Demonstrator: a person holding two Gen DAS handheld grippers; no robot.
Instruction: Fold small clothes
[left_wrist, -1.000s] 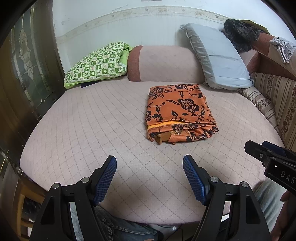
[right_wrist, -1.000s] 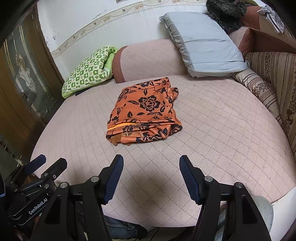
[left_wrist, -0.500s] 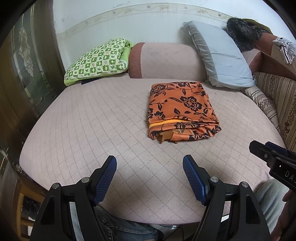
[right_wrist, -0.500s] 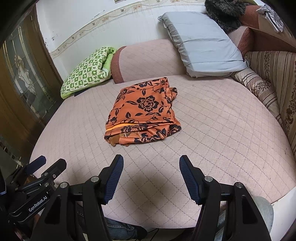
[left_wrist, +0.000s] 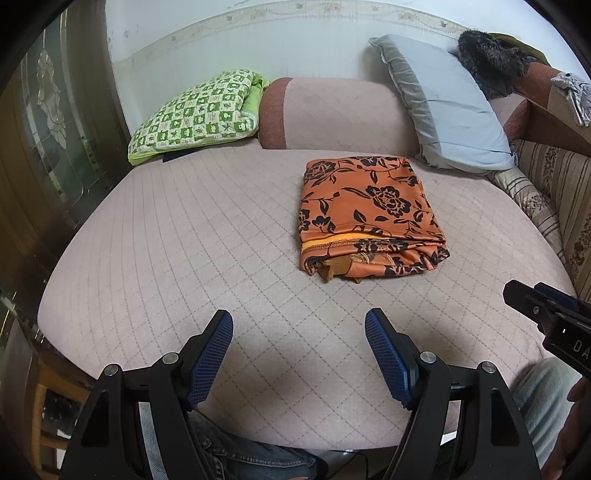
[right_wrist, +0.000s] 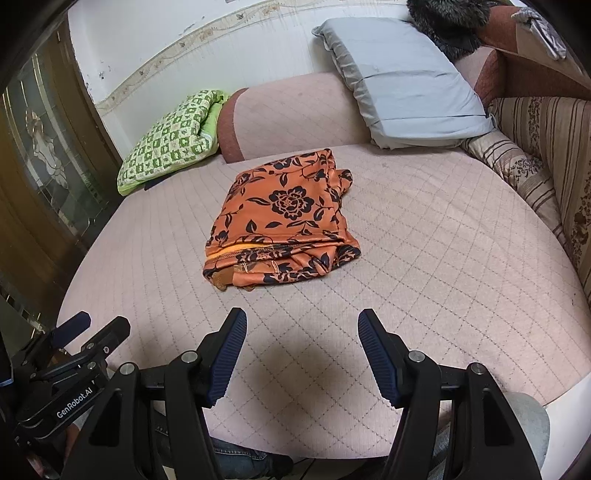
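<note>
The folded orange cloth (left_wrist: 369, 218) lies in the middle of the bed (left_wrist: 184, 240). The left claw (left_wrist: 299, 325) and right claw (right_wrist: 302, 323) are both open and hold nothing. Only the right view shows the cloth's bunched far corner (right_wrist: 341, 177).

There is one folded orange cloth (left_wrist: 369, 218) with black flowers, lying ahead of the tongs. There are two tongs: the left tongs (left_wrist: 299, 354) and the right tongs (right_wrist: 302, 354). Each has two blue pads. Far past the cloth there is one green checked pillow (left_wrist: 195, 114), one grey pillow (left_wrist: 450, 107) and one dark furry thing (left_wrist: 491, 62).
</note>
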